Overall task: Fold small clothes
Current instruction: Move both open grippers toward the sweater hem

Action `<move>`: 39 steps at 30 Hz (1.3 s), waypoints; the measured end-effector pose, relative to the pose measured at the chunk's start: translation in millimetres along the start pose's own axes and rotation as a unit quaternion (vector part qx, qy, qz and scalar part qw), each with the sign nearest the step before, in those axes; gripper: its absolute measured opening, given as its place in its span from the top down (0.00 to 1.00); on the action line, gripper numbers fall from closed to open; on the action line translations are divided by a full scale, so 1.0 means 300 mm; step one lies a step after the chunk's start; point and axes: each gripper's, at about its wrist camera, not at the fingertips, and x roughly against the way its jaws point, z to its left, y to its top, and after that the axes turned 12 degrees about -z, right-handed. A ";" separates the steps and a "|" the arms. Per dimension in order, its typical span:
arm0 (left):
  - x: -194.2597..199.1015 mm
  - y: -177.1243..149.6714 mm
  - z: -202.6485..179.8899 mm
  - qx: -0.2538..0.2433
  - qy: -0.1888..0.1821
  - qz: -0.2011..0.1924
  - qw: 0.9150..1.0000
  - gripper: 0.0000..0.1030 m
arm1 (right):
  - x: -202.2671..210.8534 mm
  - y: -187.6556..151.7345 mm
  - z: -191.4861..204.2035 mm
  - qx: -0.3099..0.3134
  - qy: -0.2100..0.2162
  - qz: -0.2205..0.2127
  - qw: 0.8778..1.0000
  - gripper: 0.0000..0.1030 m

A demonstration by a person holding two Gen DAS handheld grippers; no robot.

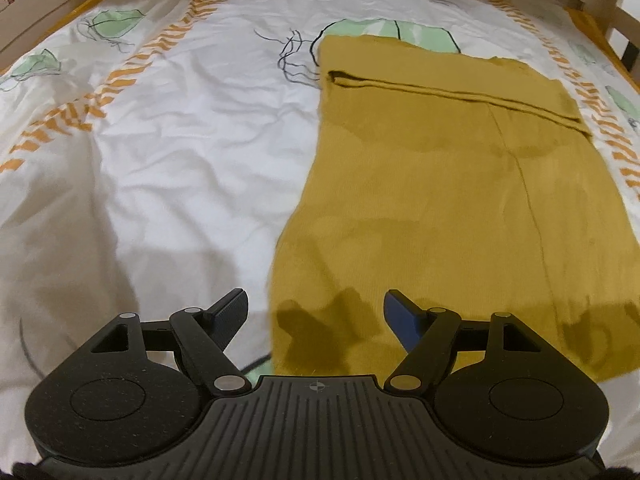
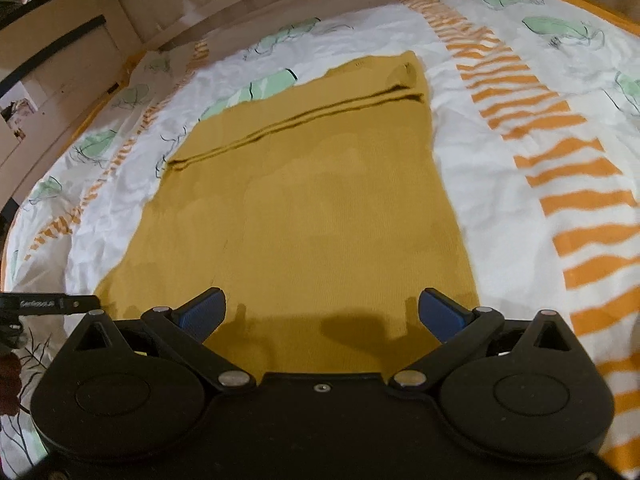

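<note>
Two grippers, left (image 1: 316, 316) and right (image 2: 322, 312), fingers wide | mustard garment (image 2: 304, 208) lengthwise away, flat

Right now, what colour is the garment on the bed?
Mustard yellow garment, plain with no print; clearest in the right wrist view.

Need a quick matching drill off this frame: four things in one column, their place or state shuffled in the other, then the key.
Things:
1. mustard-yellow knit garment
2. white printed bedsheet with orange stripes and green shapes
3. left gripper
4. right gripper

Place or state:
A. open, straddling the garment's near left edge
B. lies flat, a folded band across its far end
C. open, over the garment's near edge, cloth between its fingers
D. spread under everything, wrinkled

Pairs: 1-B, 2-D, 3-A, 4-C
</note>
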 end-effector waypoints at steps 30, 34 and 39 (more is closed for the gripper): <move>-0.073 -0.136 0.096 0.027 -0.051 0.008 0.998 0.24 | 0.021 -0.070 -0.093 -0.042 -0.031 0.039 0.998 0.00; -0.079 -0.139 0.097 0.030 -0.054 0.005 0.998 0.20 | 0.020 -0.072 -0.107 -0.051 -0.024 0.038 0.998 0.00; -0.084 -0.132 0.098 0.031 -0.055 0.010 0.998 0.19 | 0.057 -0.054 -0.127 -0.068 -0.037 0.001 0.997 0.00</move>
